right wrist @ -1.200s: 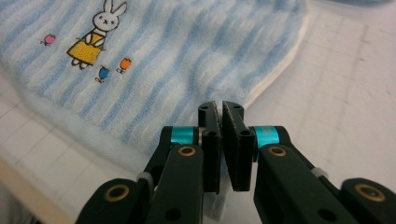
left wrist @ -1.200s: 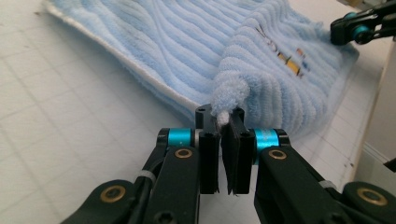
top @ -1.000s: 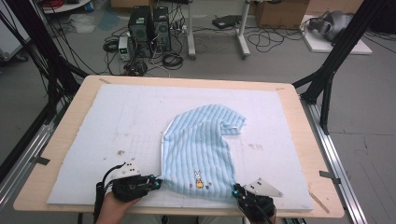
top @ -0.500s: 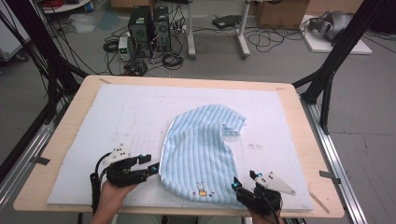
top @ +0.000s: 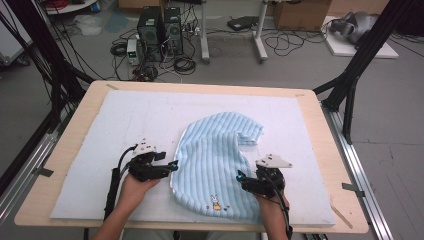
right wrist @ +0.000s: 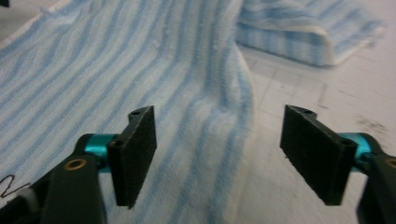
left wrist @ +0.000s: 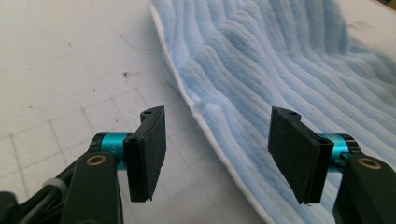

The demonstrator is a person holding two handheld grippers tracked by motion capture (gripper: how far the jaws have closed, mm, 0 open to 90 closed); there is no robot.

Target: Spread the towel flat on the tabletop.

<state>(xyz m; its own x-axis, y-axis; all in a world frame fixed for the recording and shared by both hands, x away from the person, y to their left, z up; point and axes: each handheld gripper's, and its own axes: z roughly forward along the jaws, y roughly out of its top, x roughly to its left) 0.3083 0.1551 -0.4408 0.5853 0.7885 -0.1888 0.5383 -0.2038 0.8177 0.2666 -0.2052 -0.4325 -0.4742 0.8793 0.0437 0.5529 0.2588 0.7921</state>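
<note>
On the white mat (top: 125,125) a light blue striped cloth (top: 210,165) lies with its long axis running from near edge to far right. Left gripper (top: 172,165), jaws wide apart, straddles its left hem; right gripper (top: 241,176), equally spread, straddles its right edge

bare mat (top: 125,125) left of the towel (top: 210,165) (its far corner folded).
</note>
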